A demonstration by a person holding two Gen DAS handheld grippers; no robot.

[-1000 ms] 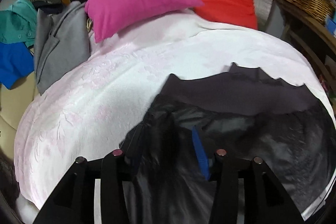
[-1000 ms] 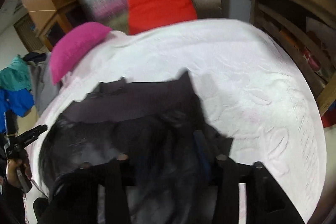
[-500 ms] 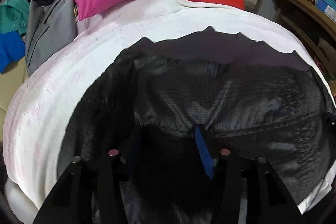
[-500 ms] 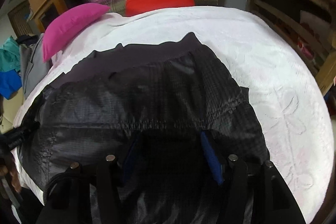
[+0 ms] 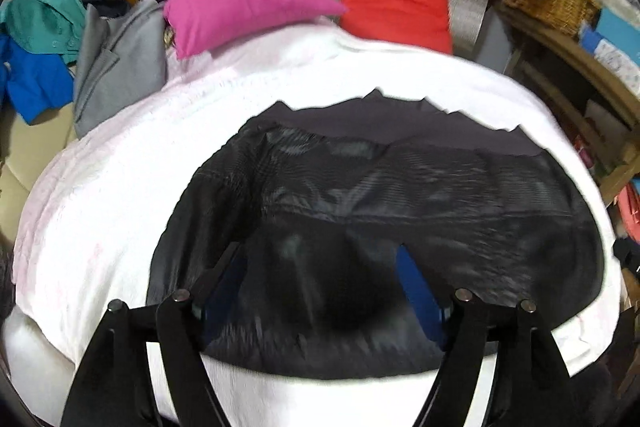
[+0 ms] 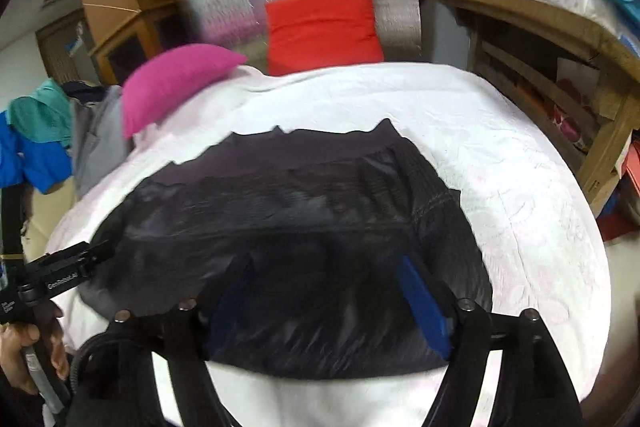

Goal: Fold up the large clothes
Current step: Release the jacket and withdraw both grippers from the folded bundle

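Note:
A black shiny jacket (image 5: 400,195) with a matte dark hem at its far edge lies spread flat on the white bedspread (image 5: 120,187); it also shows in the right wrist view (image 6: 304,211). My left gripper (image 5: 320,267) is open, its blue-padded fingers wide apart over the jacket's near edge. My right gripper (image 6: 324,275) is open too, above the jacket's near right part. The left gripper's tip (image 6: 76,263) and the hand holding it show at the left of the right wrist view.
A magenta pillow (image 5: 244,7) and a red cushion (image 5: 396,7) lie at the bed's head against a silver foil panel. A grey garment (image 5: 120,63) and blue and teal clothes (image 5: 36,43) hang at the left. Wooden shelves (image 6: 560,67) with a wicker basket stand at the right.
The jacket went from bunched and lifted to spread flat on the bed. Both grippers let go of it, opened and drew back toward the near edge.

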